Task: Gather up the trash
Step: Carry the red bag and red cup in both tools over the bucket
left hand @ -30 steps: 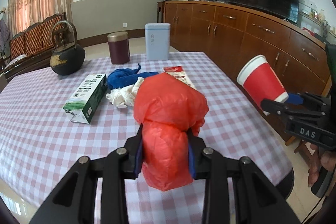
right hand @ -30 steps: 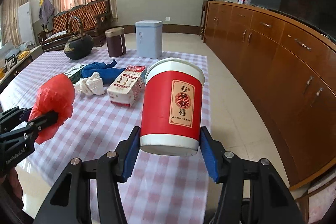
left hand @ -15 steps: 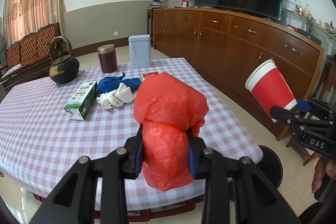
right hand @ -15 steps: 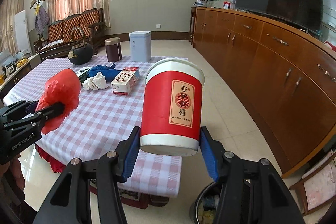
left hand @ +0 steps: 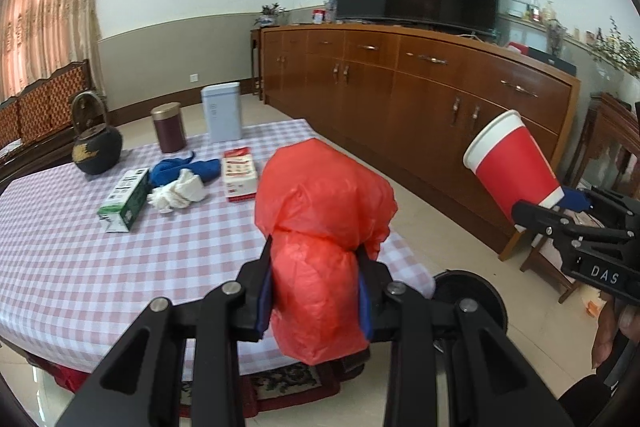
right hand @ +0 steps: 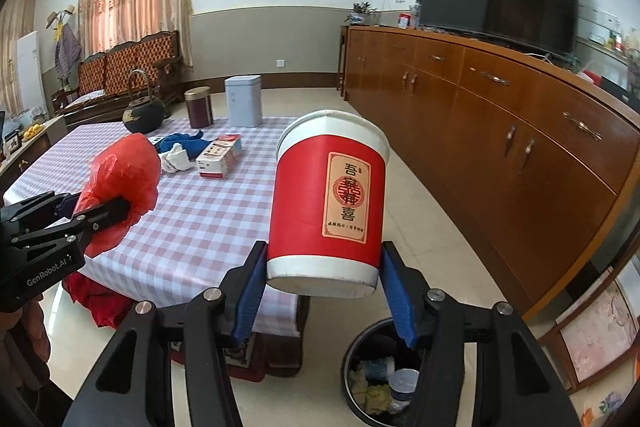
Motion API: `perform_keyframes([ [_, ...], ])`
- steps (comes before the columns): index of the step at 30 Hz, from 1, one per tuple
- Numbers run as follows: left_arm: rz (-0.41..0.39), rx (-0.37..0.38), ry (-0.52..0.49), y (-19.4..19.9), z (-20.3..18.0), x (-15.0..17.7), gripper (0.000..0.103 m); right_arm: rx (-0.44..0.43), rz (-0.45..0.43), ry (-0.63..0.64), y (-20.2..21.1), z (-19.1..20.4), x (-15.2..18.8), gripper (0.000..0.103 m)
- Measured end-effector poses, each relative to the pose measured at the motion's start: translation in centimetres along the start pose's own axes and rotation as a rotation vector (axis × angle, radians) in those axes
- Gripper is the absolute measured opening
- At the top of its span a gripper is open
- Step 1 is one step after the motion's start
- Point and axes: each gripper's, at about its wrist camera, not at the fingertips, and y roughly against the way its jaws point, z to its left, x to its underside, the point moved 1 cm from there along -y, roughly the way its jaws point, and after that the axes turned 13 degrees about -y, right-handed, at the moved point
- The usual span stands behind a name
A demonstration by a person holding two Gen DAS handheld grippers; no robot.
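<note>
- Red plastic filled the middle of the left wrist view: the left gripper (left hand: 316, 293) had its blue pads pressed into the sides of a crumpled red plastic bag (left hand: 322, 227), jaws part closed around it, the bag bulging above them.
- At about three o'clock in that view the right gripper (left hand: 560, 203) held a red paper cup (left hand: 514, 163) tilted, mouth toward ten o'clock.
- Behind the bag the checked table (left hand: 60, 267) carried a green and white carton (left hand: 124, 201), a white crumpled tissue (left hand: 178, 191), a blue cloth (left hand: 186, 169) and a red and white box (left hand: 239, 179), all toward ten and eleven o'clock.
- A dark rim of the trash bin (left hand: 472, 291) showed at four o'clock, just past the table's edge.
- From the right wrist view, the right gripper (right hand: 322, 281) clamped the red paper cup (right hand: 328, 203) at its base, jaws about half open, the cup upright with its label facing the camera.
- The trash bin (right hand: 360, 343) stood on the floor at five o'clock, below the cup, with rubbish inside.
- At nine o'clock the left gripper (right hand: 102, 213) carried the red plastic bag (right hand: 122, 179) over the table's near edge.
</note>
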Motion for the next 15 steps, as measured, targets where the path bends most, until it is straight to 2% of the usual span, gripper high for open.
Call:
perform_keyframes([
  [15, -0.025, 0.127, -0.067, -1.1, -7.0, -1.4, 0.035, 0.116, -0.008, -0.073, 3.1, -6.4, 2.3, 0.057],
])
